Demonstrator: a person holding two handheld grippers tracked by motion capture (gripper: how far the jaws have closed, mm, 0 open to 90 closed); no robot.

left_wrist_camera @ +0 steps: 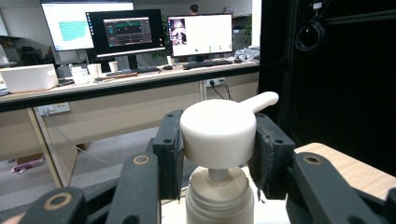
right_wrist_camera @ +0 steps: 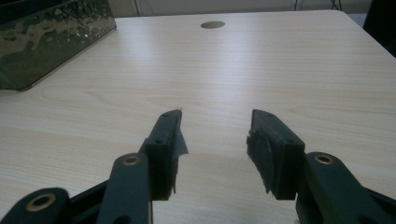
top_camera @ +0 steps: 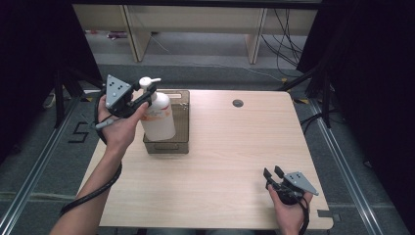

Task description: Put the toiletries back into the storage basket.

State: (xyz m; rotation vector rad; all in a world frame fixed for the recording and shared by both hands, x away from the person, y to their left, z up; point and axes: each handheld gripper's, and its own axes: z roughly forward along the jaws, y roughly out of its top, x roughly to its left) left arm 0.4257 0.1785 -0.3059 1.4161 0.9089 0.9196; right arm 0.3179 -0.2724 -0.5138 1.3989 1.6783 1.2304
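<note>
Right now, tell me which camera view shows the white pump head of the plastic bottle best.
The left gripper view: the white pump head sits close up and sharp, clamped between the left hand-held gripper jaws. The high view shows it small, atop the bottle standing in the dark translucent bin. The right gripper view gives that bin's corner.

Grey floor [top_camera: 205, 73] — desk [left_wrist_camera: 140, 79] (with monitors [left_wrist_camera: 126, 32]) behind.

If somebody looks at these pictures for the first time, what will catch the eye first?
First, the white pump bottle standing in the smoky transparent bin at the table's far left, with the left hand-held gripper clamped on its pump head. Next, the right hand-held gripper, jaws open with nothing between them, low over the table's near right corner.
</note>
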